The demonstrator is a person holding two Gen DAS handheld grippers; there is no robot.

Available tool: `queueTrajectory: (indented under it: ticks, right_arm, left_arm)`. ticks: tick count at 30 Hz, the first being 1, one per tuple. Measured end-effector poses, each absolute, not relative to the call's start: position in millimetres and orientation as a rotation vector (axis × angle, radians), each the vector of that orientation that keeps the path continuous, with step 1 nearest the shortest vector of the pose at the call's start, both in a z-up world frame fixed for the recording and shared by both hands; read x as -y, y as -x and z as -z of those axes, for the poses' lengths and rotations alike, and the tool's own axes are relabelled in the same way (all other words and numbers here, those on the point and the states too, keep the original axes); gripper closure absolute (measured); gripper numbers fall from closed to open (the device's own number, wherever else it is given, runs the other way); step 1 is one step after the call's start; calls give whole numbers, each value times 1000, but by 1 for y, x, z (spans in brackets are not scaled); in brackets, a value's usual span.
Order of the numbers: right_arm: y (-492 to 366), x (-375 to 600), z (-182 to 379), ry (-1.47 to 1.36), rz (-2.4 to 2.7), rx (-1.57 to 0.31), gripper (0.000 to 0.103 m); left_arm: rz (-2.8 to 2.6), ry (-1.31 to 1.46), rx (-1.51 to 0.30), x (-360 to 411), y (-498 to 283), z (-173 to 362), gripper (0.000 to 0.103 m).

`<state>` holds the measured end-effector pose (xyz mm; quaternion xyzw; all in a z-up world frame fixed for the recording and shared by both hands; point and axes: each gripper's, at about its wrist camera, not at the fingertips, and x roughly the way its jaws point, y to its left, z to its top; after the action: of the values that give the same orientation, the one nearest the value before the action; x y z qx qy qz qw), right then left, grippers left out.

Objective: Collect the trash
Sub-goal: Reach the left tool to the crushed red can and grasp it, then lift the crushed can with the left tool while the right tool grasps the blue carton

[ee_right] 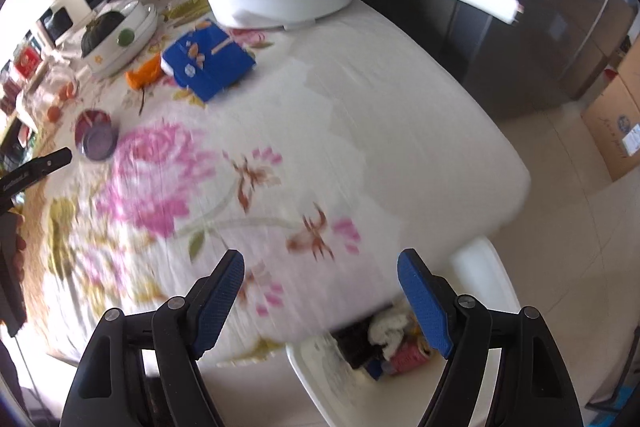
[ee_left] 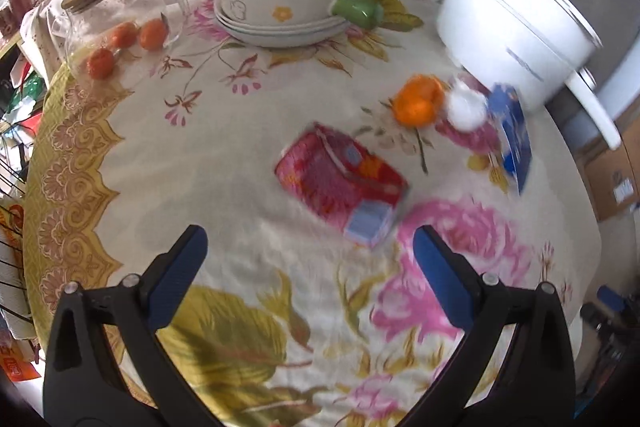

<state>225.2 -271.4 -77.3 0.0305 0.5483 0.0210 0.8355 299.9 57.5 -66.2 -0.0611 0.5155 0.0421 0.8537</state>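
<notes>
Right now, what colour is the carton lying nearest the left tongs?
Red carton with a floral print; clearest in the left wrist view.

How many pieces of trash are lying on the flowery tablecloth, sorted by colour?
Red: 1, the crushed red drink carton
Blue: 1, the flattened blue cardboard box
Orange: 1, the pile of orange peel
White: 1, the crumpled white tissue ball
Total: 4
</notes>
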Motion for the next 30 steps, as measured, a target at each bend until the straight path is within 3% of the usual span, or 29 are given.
queueTrajectory:
  ticks: [11, 14, 18, 21, 30]
  right_arm:
    - [-276, 258, 88, -13, -28, -1138, 22]
    - [-285, 252, 89, 0, -43, -1130, 22]
    - [-303, 238, 86, 24, -86, -1108, 22]
    - [-317, 223, 83, 40, -149, -1080, 22]
    - [-363, 161, 91, 161, -301, -1028, 21]
  left_arm:
    - [-250, 208, -1162, -41, -350, 103, 1]
    - [-195, 263, -1140, -45, -346, 109, 9]
    - [-99, 237, -1127, -51, -331, 113, 36]
    - [-31, 202, -1091, -60, -311, 115, 40]
    - [72, 183, -1032, -82, -288, 114, 40]
